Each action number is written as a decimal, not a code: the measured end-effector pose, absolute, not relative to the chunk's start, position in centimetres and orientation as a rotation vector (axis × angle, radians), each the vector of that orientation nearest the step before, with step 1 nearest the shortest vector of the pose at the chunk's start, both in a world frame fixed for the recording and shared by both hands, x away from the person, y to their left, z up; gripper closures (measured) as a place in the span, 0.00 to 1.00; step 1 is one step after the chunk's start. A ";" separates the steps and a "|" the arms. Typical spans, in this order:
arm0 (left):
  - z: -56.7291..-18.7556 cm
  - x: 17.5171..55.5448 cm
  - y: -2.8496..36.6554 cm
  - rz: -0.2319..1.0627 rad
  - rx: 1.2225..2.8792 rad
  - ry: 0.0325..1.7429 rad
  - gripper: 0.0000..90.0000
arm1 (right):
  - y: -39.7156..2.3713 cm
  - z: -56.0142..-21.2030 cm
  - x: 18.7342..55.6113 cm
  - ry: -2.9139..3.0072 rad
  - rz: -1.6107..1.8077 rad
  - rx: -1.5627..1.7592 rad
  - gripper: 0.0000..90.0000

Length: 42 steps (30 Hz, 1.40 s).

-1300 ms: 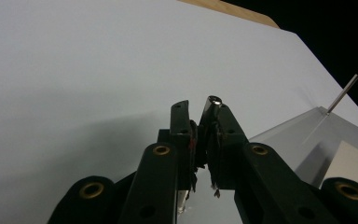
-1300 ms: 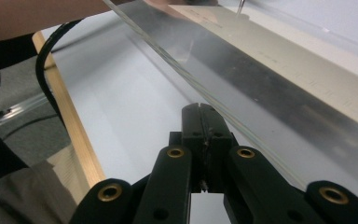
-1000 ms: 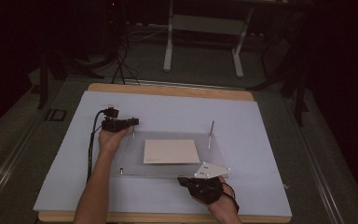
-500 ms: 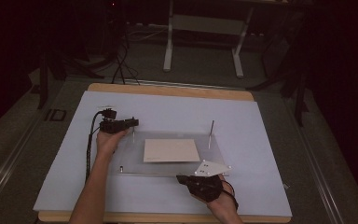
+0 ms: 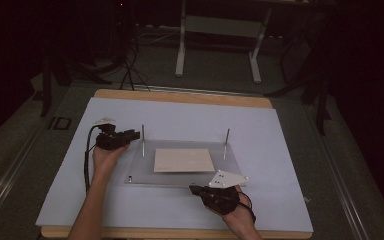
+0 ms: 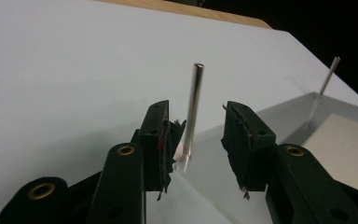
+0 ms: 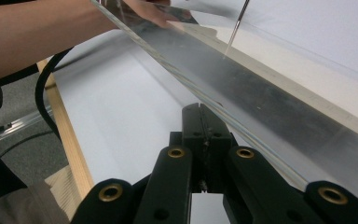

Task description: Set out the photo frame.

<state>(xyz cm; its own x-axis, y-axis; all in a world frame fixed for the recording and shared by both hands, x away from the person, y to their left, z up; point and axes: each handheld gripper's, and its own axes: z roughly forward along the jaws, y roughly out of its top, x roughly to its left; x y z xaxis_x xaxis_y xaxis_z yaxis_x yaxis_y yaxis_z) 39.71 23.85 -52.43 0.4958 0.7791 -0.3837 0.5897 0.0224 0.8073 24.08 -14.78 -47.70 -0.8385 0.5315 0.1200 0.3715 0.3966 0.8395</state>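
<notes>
A clear plastic plate (image 5: 139, 174) lies on the white table cover with a beige card (image 5: 184, 160) on it. Two thin metal pins stand upright at its far corners, the left pin (image 5: 143, 140) and the right pin (image 5: 226, 144). My left gripper (image 5: 135, 134) is at the left pin; its jaws have just been opening. In the left gripper view the left pin (image 6: 193, 107) stands between the parted pads (image 6: 161, 140), close to one, with a gap to the other. My right gripper (image 5: 194, 189) is shut at the plate's near edge (image 7: 279, 107), jaws (image 7: 205, 112) pressed together.
The white cover (image 5: 190, 120) spans a wooden table top (image 5: 180, 96). A black cable (image 5: 86, 165) trails from the left gripper along the forearm. A metal stand (image 5: 217, 30) is on the dark floor beyond the table.
The left gripper's jaws have opened off the left pin, and the gripper has drawn back a little to the left. The right gripper has stayed put.
</notes>
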 end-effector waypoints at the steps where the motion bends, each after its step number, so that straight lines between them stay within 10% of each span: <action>1: -52.3 39.3 23.9 0.228 1.660 1.177 0.67 | -14.8 -47.7 24.1 2.482 1.423 0.805 1.00; 42: -52.2 30.2 23.4 0.469 1.847 1.041 0.55 | -14.7 -45.4 25.4 2.420 1.454 0.772 1.00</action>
